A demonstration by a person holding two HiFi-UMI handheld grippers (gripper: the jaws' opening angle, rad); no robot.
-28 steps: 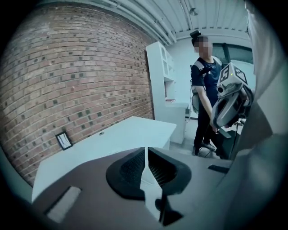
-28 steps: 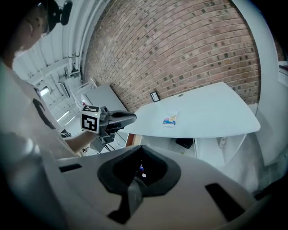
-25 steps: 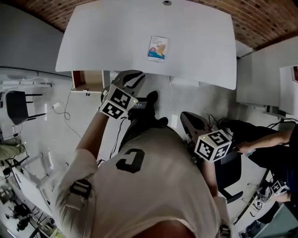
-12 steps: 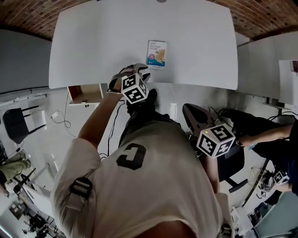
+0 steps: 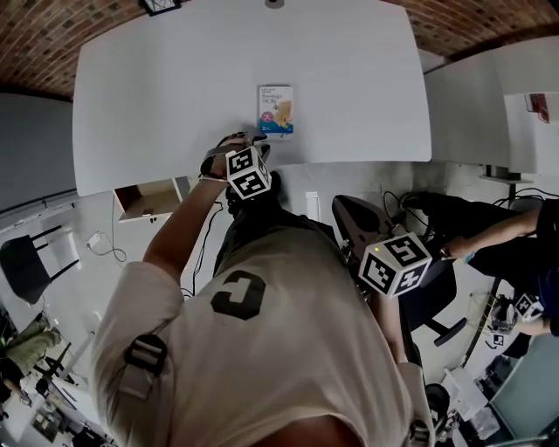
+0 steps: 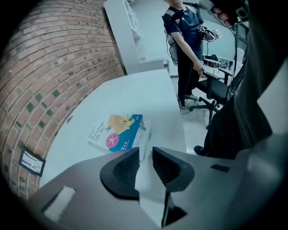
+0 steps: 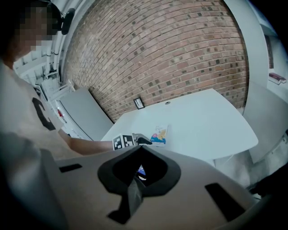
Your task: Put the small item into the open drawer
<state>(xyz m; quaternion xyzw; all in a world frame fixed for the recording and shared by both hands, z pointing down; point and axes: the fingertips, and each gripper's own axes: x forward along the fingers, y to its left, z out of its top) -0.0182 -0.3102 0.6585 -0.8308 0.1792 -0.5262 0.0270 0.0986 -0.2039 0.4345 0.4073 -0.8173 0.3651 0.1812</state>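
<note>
Resting on 1 tbl (image 5: 367, 79): 1 box (image 5: 275, 110).

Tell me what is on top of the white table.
A flat blue-and-white printed box lies on the white table, near its front edge. The left gripper, its jaws closing with nothing between them, hides the box's nearest edge in its own view.

Red-brown brick wall (image 5: 489, 26) across top of head view. White worktop (image 5: 349, 79) against it, upper centre. Pale floor (image 5: 74, 279) below. Black office chair (image 5: 437, 301) right of centre; 2nd dark chair (image 5: 22, 266) at left edge. White cabinet (image 5: 480, 105) upper right.
</note>
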